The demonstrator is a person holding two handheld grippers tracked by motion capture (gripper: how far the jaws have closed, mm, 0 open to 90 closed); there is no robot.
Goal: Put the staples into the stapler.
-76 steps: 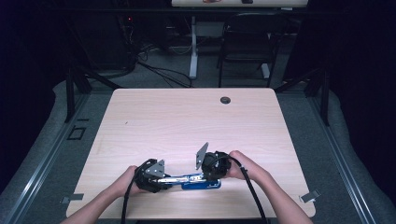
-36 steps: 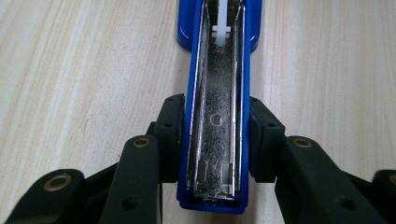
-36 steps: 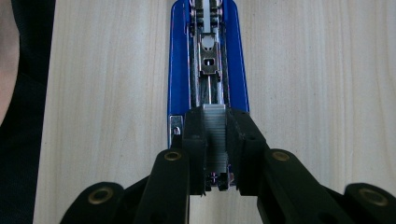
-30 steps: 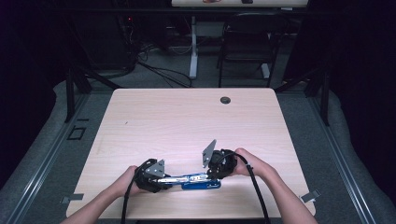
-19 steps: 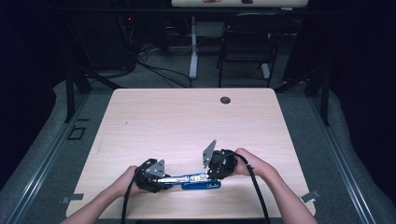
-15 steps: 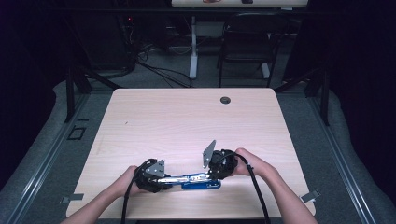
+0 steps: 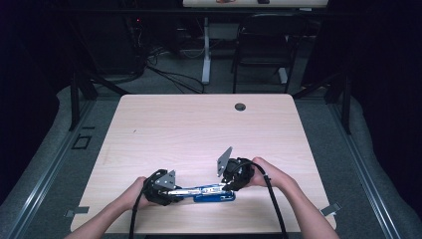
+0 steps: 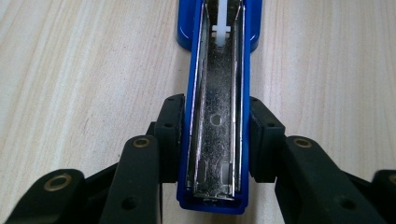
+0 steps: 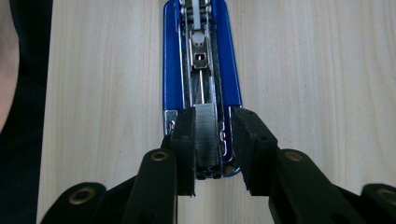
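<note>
High view: your two hands work at the near edge of the table point(image 7: 199, 124). The blue stapler point(image 7: 206, 192) lies opened out flat between the left gripper point(image 7: 171, 189) and the right gripper point(image 7: 230, 183), one gripper at each end.

Left gripper view: the pads point(image 8: 170, 137) are clamped on the blue side walls of the stapler point(image 8: 217, 140), which runs straight ahead from the jaws with its bare metal channel facing up. The grip is narrow and firm; use it as the anchor.

Right gripper view: a strip of staples point(image 9: 207, 135) sits in the magazine of the stapler point(image 9: 201, 70) directly between the jaws. The right gripper's jaws have just been opening. The left pad point(image 9: 184, 140) lies against the strip; the right pad point(image 9: 247, 144) stands clear, with a visible gap, so the strip is between the jaws but not squeezed.

Handling, as judged:
- The stapler body is stiff and its walls look smooth. Hold it across the walls, as the left gripper does.
- The staple strip is light and likely brittle; it may snap under a hard pinch. Take it by its flat sides, with light pressure.
</note>
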